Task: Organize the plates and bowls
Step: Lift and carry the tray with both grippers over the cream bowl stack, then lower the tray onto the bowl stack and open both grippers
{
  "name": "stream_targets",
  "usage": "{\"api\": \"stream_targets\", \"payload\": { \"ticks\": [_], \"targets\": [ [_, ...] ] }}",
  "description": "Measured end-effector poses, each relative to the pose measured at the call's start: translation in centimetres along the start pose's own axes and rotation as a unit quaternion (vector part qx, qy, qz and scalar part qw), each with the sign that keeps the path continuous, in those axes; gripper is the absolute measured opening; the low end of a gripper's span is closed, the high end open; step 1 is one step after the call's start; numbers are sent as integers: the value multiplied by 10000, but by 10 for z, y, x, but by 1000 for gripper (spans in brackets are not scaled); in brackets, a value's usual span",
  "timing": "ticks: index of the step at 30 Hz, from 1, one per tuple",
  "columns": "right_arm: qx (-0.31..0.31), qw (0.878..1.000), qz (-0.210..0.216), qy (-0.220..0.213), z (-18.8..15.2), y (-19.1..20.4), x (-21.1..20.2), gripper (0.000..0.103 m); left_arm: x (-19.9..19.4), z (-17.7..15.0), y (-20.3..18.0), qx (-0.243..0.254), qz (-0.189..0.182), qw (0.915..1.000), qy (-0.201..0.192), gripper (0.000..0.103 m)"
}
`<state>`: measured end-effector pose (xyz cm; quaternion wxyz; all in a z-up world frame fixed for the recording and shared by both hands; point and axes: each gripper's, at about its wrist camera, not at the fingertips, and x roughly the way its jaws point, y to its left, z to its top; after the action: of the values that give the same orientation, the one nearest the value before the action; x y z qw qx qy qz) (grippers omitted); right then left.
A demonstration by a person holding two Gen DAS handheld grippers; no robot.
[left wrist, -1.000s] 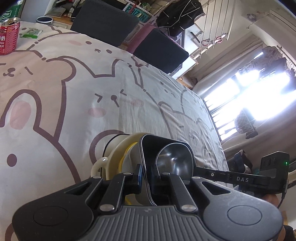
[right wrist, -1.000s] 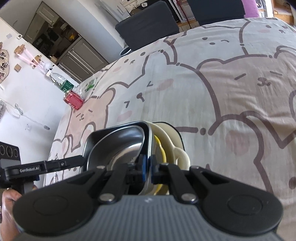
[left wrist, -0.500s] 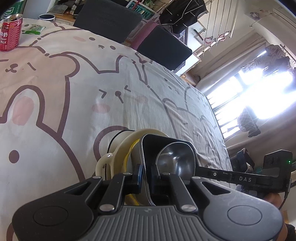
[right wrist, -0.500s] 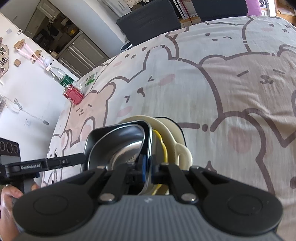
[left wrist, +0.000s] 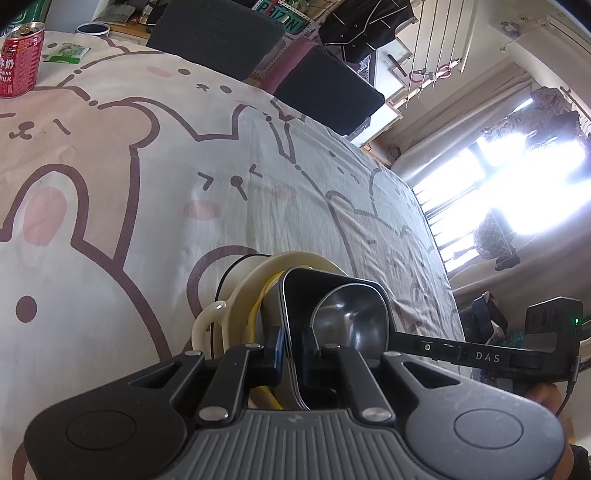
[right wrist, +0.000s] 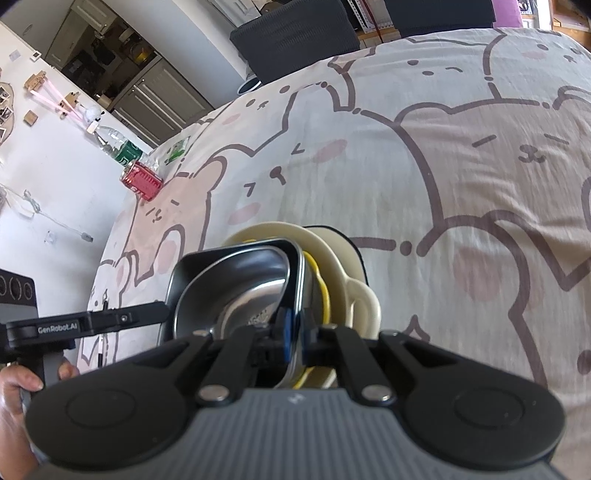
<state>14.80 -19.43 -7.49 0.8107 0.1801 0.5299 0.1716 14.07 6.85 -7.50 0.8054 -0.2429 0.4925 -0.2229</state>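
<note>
1. Where the left wrist view looks across the tablecloth (left wrist: pixel 155 192), shows a bright window (left wrist: pixel 524 192), a drying rack (left wrist: pixel 436 40) and dark clothes hanging (left wrist: pixel 365 26) beyond the far edge of the cloth; none of these in the right wrist view.
2. Only in the right wrist view: kitchen cabinets (right wrist: pixel 147 96) and a white wall (right wrist: pixel 48 192) past the cloth's edge, a clear bottle (right wrist: pixel 118 144) at that edge.
3. In both: a red can (left wrist: pixel 18 62) near the cloth's far corner, dark chair backs (left wrist: pixel 221 33) behind the cloth.
4. Seen from each side: stacked dishes resting on the cloth, in front of the cameras. A metal tray (left wrist: pixel 332 317) uppermost, inside a yellow bowl (left wrist: pixel 258 321), inside a cream bowl (left wrist: pixel 236 295) with a loop handle.
5. Left gripper (left wrist: pixel 291 350): jaws nearly together, pinching the tray's rim, one finger inside, one outside. From the right wrist view, seen as a black bar reaching the tray's opposite side, held by a hand (right wrist: pixel 18 384).
6. Right gripper (right wrist: pixel 293 338): jaws nearly together, clamped on the tray's rim the same way. From the left wrist view, visible as a black bar meeting the tray's far rim.
7. Whether the tray touches the yellow bowl all round: cannot tell.
</note>
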Motion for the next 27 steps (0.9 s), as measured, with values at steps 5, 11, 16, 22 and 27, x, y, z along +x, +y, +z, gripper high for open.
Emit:
{"api": "stream_targets", "payload": {
  "ticks": [5, 11, 16, 22, 27],
  "targets": [
    [42, 10000, 41, -57, 0, -1, -1, 10, 0, 0, 0, 2, -6, 10000, -11, 13],
    [-9, 9998, 24, -176, 2, -1, -7, 10, 0, 0, 0, 7, 38, 10000, 26, 13],
    [-14, 9998, 21, -176, 2, -2, -8, 10, 0, 0, 0, 0, 59, 10000, 57, 13],
    [-182, 9995, -25, -253, -1, 5, -15, 16, -12, -7, -13, 261, 219, 9994, -16, 31],
    [-656, 9954, -167, -678, -11, 17, -43, 44, -34, -18, -25, 558, 535, 9962, -412, 72]
  ]
}}
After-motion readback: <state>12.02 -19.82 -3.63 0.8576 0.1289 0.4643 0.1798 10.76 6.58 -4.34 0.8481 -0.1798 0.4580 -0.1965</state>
